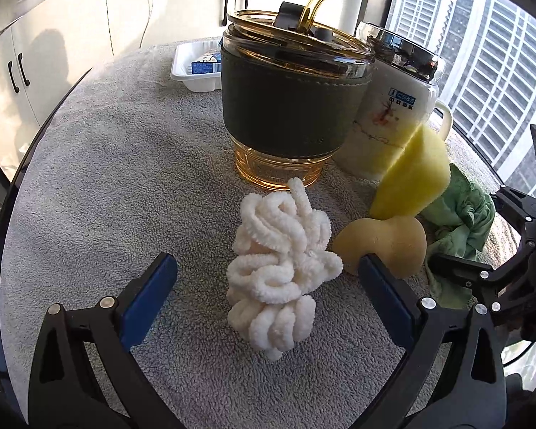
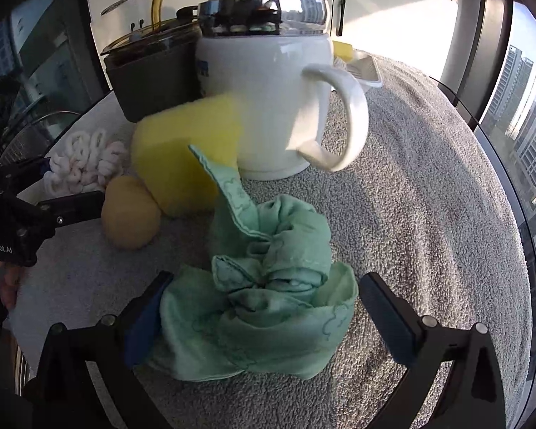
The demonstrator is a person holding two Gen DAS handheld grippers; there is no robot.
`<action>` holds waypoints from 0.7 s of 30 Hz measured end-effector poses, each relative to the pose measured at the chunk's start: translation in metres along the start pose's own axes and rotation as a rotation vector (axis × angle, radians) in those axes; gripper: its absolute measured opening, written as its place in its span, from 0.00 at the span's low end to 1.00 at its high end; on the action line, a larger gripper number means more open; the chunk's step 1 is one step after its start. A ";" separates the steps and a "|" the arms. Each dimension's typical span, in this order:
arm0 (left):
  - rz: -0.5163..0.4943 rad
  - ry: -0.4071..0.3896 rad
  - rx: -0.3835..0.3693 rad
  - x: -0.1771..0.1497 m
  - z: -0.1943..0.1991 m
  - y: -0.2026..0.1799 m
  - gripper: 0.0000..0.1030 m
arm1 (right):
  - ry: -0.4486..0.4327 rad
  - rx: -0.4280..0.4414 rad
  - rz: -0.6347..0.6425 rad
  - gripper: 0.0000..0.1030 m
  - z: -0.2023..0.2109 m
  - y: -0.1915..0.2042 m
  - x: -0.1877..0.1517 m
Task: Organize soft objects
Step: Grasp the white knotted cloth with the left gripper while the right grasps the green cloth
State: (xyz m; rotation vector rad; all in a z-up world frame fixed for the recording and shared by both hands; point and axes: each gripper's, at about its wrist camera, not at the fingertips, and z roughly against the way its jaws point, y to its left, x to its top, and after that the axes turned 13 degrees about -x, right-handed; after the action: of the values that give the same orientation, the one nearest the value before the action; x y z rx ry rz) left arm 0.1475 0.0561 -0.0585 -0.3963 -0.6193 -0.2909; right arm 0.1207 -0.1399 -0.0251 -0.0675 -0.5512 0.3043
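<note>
A white fluffy rope bundle (image 1: 280, 271) lies on the grey towel between the open jaws of my left gripper (image 1: 268, 296), untouched. Right of it sit a tan rounded sponge (image 1: 393, 241), a yellow sponge block (image 1: 414, 175) leaning on the mug, and a crumpled green cloth (image 1: 457, 221). In the right wrist view the green cloth (image 2: 268, 304) lies between the open jaws of my right gripper (image 2: 264, 318), its left edge against the left pad. The yellow sponge (image 2: 185, 153), tan sponge (image 2: 130, 212) and rope bundle (image 2: 82, 161) lie beyond it.
An amber glass tumbler (image 1: 289, 107) with dark sleeve and straw and a white lidded mug (image 2: 268, 107) stand at the back. A white tray (image 1: 193, 68) holds a blue carton. The round table's towel cover (image 1: 107, 178) ends at a dark rim; windows lie beyond.
</note>
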 end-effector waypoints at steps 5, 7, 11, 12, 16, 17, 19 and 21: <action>0.044 -0.001 0.002 0.001 0.000 0.008 0.99 | 0.014 -0.003 0.003 1.00 -0.002 -0.001 0.005; 0.053 -0.017 -0.003 0.001 0.003 0.011 0.81 | 0.015 -0.001 0.004 1.00 -0.002 -0.001 0.006; 0.046 -0.012 -0.002 0.000 0.003 0.010 0.39 | 0.015 0.000 0.001 1.00 -0.002 -0.001 0.005; 0.038 -0.017 0.003 -0.001 0.003 0.009 0.36 | 0.014 0.000 0.000 1.00 -0.002 -0.001 0.005; 0.034 -0.027 -0.045 -0.002 0.005 0.004 0.19 | 0.004 0.006 0.002 0.93 0.000 -0.001 0.004; 0.030 -0.029 -0.051 -0.003 0.006 0.002 0.18 | -0.002 0.007 0.003 0.90 0.001 -0.001 0.004; 0.013 -0.045 -0.060 -0.004 0.010 -0.004 0.16 | -0.016 0.006 -0.004 0.75 0.004 -0.002 0.004; 0.002 -0.054 -0.069 -0.004 0.012 -0.009 0.15 | -0.028 0.001 -0.004 0.62 0.007 -0.004 0.005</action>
State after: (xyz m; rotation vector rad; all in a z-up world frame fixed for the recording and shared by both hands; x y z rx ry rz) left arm 0.1353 0.0543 -0.0497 -0.4721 -0.6632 -0.3010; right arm 0.1219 -0.1422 -0.0163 -0.0612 -0.5789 0.3016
